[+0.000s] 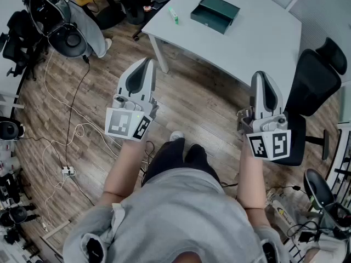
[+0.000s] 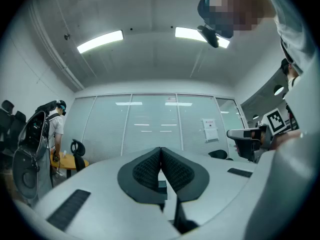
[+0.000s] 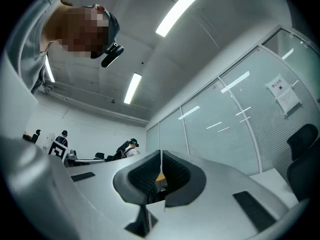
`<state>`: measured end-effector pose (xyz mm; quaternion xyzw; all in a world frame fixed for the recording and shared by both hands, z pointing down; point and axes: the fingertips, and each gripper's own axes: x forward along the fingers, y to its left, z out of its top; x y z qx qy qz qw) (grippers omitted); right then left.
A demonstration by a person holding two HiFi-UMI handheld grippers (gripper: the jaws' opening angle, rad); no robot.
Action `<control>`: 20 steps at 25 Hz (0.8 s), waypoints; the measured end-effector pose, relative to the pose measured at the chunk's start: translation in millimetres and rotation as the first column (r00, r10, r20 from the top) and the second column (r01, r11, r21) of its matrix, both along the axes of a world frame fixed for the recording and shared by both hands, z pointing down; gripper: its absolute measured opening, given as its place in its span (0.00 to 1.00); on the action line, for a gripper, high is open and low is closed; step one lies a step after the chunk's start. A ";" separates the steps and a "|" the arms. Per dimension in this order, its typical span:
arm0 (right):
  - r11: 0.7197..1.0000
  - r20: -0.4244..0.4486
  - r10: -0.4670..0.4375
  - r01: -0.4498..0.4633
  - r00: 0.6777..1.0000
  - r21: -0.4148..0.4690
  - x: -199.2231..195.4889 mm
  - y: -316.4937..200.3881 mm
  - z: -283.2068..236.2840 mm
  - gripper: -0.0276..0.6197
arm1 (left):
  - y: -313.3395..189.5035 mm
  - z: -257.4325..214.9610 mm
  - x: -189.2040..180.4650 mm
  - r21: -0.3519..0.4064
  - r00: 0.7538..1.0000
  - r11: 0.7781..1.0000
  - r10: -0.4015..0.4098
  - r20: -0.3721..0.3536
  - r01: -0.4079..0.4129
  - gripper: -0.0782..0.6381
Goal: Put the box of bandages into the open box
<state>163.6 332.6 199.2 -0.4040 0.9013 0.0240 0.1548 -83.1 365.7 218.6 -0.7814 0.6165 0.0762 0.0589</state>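
The box of bandages (image 1: 173, 16), a small white carton with green on it, lies on the pale grey rectangular table (image 1: 258, 43), well ahead of the left gripper (image 1: 148, 62) and a little to the right of its tips. It is not touching either tool. Near the carton, on the side toward the right gripper (image 1: 260, 76) but apart from it, sits the open box (image 1: 215, 13), a dark green shallow container with its inside showing. It stands far ahead of both grippers, roughly between their lines. Both grippers are held over the brown wood-pattern floor (image 1: 203, 103), short of the table's near edge, each in one of the person's hands. The left gripper's view shows its black ribbed pads (image 2: 146, 171) pressed together with nothing between them. Its jaws point up toward a frosted glass partition (image 2: 150, 126). The right gripper's black ribbed pads (image 3: 141, 176) also meet at the tips and pinch nothing. A black office chair (image 1: 315, 84) stands just to the right of the right gripper, and a thin white cable (image 1: 71, 130) trails across the floor to the left of the left gripper.
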 end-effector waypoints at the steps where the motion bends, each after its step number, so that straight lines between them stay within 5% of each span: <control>1: 1.000 -0.014 -0.004 0.004 1.000 0.003 2.9 2.9 0.8 0.12 | 2.8 1.6 5.2 -0.005 1.000 1.000 0.003 -0.003 -0.003 0.13; 10: 0.997 -0.014 -0.071 0.071 0.997 0.018 32.9 21.1 -9.5 0.12 | 20.3 6.0 49.1 -0.017 1.000 1.000 0.021 -0.009 -0.022 0.13; 20: 0.989 0.032 -0.151 0.150 0.988 0.016 25.5 -2.5 -11.8 0.12 | -2.1 15.1 40.1 -0.034 0.999 0.999 -0.002 -0.033 0.001 0.13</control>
